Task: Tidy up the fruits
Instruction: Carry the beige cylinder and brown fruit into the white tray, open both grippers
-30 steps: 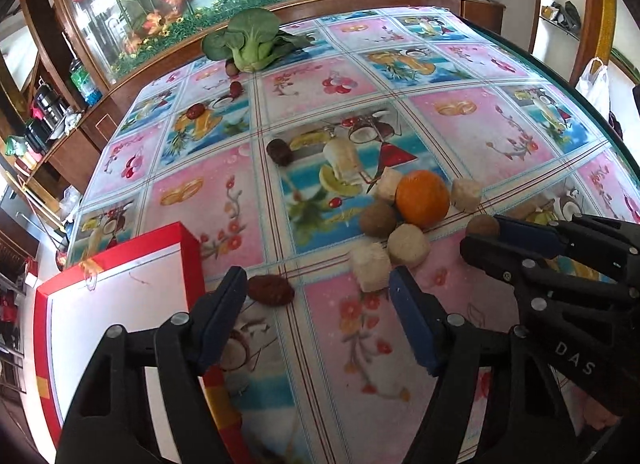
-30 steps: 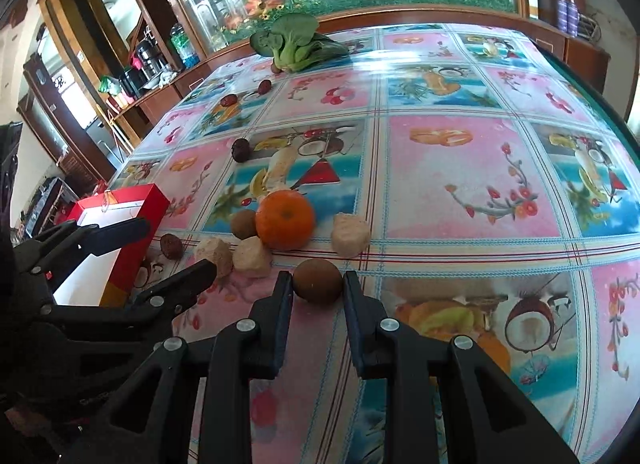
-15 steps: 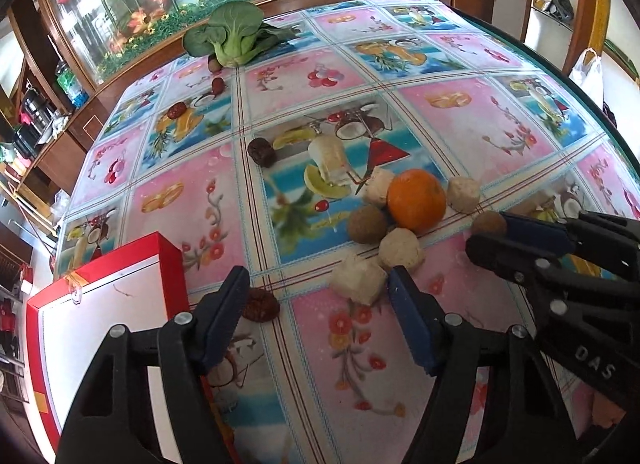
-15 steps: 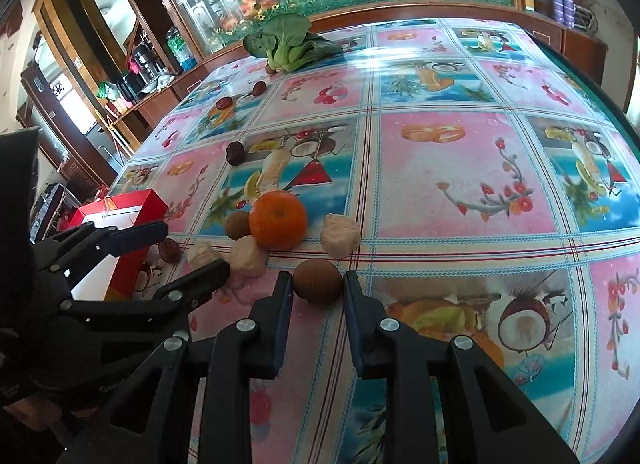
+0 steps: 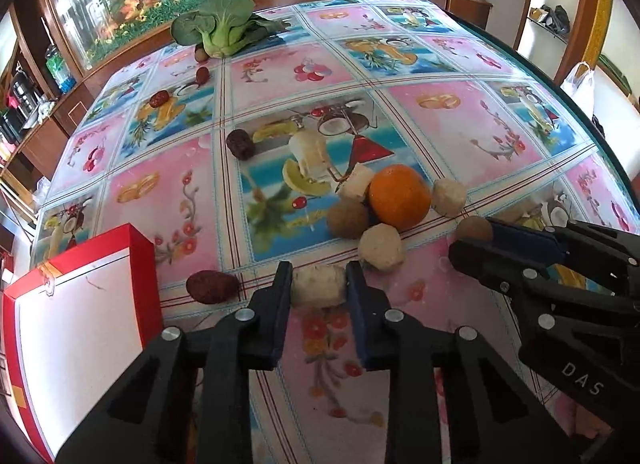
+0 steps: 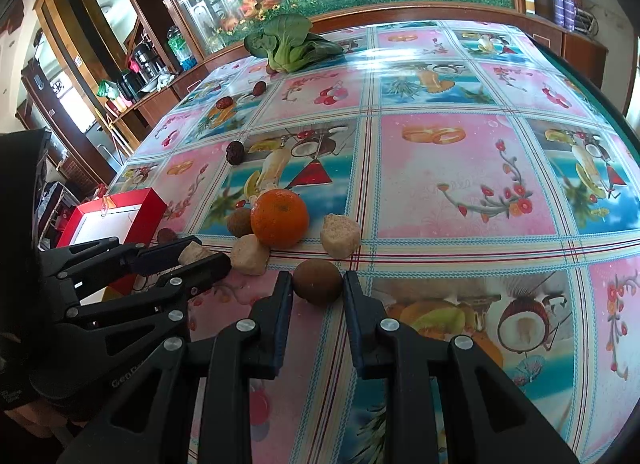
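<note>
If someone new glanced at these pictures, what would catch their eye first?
Probably the bright orange in the middle of the fruit-print tablecloth, ringed by pale chunks and brown fruits. Next, the two grippers: the left gripper shut on a pale chunk, the right gripper on a brown fruit. A red box sits at left.

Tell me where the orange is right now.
The orange sits on the tablecloth mid-frame in the left wrist view, ringed by pale chunks, with a brown round fruit touching its left side, beyond both grippers.
</note>
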A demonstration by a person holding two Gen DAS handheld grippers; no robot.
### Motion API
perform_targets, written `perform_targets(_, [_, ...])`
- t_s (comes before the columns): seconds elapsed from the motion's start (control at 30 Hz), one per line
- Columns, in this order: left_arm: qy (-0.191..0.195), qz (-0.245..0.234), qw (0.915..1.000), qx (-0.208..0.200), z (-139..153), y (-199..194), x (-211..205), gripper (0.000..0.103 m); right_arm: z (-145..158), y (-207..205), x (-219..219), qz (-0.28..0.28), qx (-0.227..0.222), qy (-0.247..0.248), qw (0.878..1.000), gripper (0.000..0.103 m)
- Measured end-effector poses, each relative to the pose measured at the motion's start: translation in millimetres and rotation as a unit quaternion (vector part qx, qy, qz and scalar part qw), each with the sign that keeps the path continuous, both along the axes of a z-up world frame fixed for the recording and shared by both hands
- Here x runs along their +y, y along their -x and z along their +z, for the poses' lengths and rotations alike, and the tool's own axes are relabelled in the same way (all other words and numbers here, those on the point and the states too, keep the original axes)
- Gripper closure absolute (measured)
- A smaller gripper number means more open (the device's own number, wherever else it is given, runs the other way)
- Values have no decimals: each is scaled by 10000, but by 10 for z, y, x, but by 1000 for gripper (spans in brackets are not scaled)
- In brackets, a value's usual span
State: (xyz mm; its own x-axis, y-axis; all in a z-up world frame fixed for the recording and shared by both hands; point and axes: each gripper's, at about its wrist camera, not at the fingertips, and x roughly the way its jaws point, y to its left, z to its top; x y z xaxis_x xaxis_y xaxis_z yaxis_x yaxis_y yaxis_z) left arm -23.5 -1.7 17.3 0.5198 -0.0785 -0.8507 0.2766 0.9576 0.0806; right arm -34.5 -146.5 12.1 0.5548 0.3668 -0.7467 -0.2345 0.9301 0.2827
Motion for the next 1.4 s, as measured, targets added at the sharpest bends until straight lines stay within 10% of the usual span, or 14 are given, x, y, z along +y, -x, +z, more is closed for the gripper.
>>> perform_targets(0.9, [586,1049,9873,-1037,639,829,846,74,191,243,333,535,-856,-121,9948,79])
perform_targets(1.4, [565,2141,9660,-1333,681,1331,1897,74,618,773,1669,2075,-1292,-281,9693,79])
